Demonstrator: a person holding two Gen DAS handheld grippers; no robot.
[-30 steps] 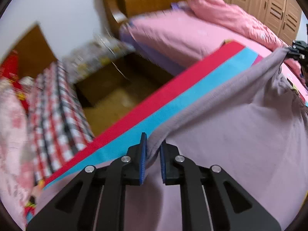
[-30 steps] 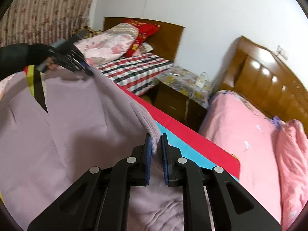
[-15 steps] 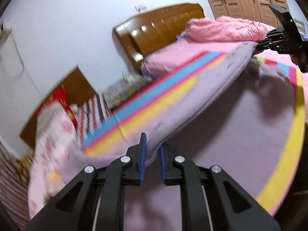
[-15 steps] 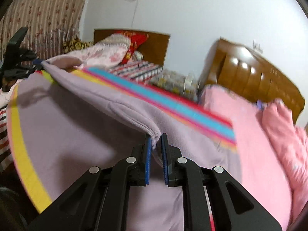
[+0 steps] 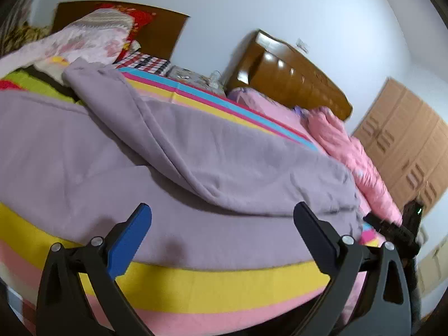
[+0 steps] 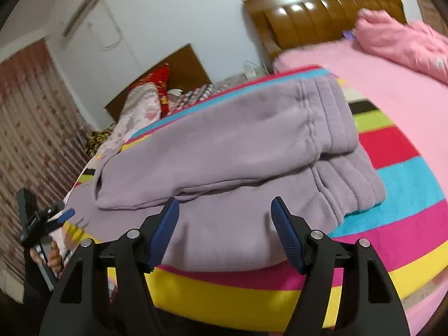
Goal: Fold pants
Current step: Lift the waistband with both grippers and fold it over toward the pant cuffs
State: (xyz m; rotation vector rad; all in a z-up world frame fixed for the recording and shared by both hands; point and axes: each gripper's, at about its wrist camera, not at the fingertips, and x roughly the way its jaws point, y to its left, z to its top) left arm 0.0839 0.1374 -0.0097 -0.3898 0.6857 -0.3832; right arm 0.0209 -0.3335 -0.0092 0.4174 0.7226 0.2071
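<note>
Both my grippers are spread wide and hold nothing: the left gripper (image 5: 221,218) and the right gripper (image 6: 224,212) hover just off the near edge of the soft lilac fleece pants (image 6: 224,151), which lie folded over on the rainbow-striped blanket (image 6: 406,184) on the bed. To finish well, I would grip both layers at the ribbed cuffs (image 6: 352,179), align the edges, then fold. Open blanket lies beyond the cuffs; the pink quilt (image 6: 403,42) sits well apart.

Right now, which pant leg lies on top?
The leg farther from the right gripper lies on top, its ribbed cuff overlapping the nearer leg's cuff.
</note>
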